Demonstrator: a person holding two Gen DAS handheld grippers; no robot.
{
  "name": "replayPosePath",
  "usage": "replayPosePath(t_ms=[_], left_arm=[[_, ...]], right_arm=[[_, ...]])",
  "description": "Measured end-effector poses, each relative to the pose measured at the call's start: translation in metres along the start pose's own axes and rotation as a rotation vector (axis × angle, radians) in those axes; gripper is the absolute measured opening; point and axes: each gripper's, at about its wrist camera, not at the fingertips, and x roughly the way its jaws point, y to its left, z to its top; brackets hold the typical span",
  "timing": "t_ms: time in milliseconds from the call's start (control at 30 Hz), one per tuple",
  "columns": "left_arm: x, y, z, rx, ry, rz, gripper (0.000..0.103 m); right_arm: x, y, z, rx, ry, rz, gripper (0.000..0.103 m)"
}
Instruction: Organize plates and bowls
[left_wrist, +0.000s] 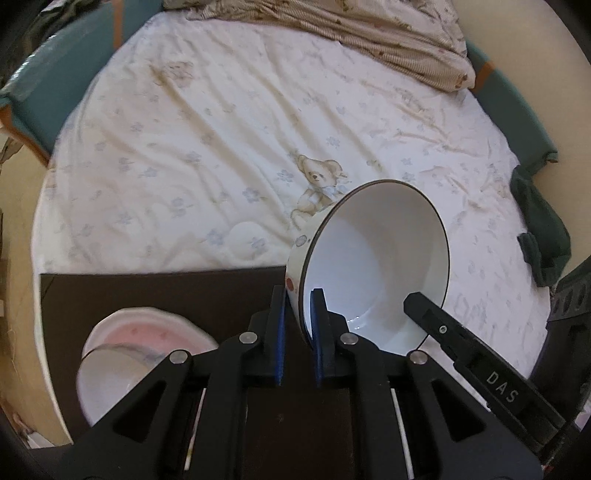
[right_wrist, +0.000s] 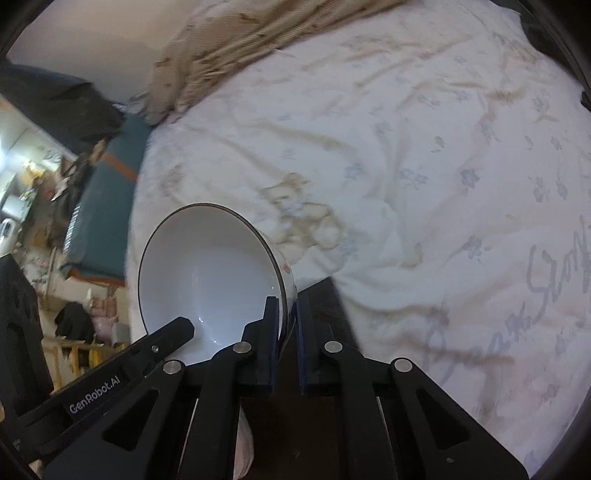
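Pinching opposite rims of one white bowl (left_wrist: 373, 266), the left gripper (left_wrist: 298, 332) and right gripper (right_wrist: 287, 332) hold it tilted above the bedsheet (left_wrist: 207, 147), beside stacked pink plates (left_wrist: 129, 354) on a dark board (left_wrist: 207, 291).

I read "DAS" on the right gripper (left_wrist: 413, 306) finger, "GenRobot.AI" on the left gripper (right_wrist: 184, 326) finger, and illegible cursive script on the bedsheet (right_wrist: 554, 273).

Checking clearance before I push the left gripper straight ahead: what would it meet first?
The left gripper already has its jaws shut on the white bowl. Beyond it, the bedsheet likely comes first; depth is unclear.
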Motion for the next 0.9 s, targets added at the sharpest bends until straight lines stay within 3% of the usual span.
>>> replayPosePath(t_ms=[333, 533, 667, 900], left_arm=[[-0.073, 0.081, -0.069, -0.021, -0.041, -0.034, 0.010], [-0.099, 0.133, -0.095, -0.061, -0.038, -0.027, 0.010], [-0.097, 0.150, -0.099, -0.058, -0.039, -0.041, 0.010], [-0.065, 0.167, -0.097, -0.075, -0.001, -0.001, 0.010]], right_arm=[[-0.036, 0.068, -0.078, -0.144, 0.033, 0.114, 0.012], [-0.029, 0.110, -0.130, -0.193, 0.096, 0.136, 0.013], [-0.023, 0.135, -0.151, -0.237, 0.101, 0.136, 0.013], [0.015, 0.130, -0.158, -0.189, 0.184, 0.156, 0.014]])
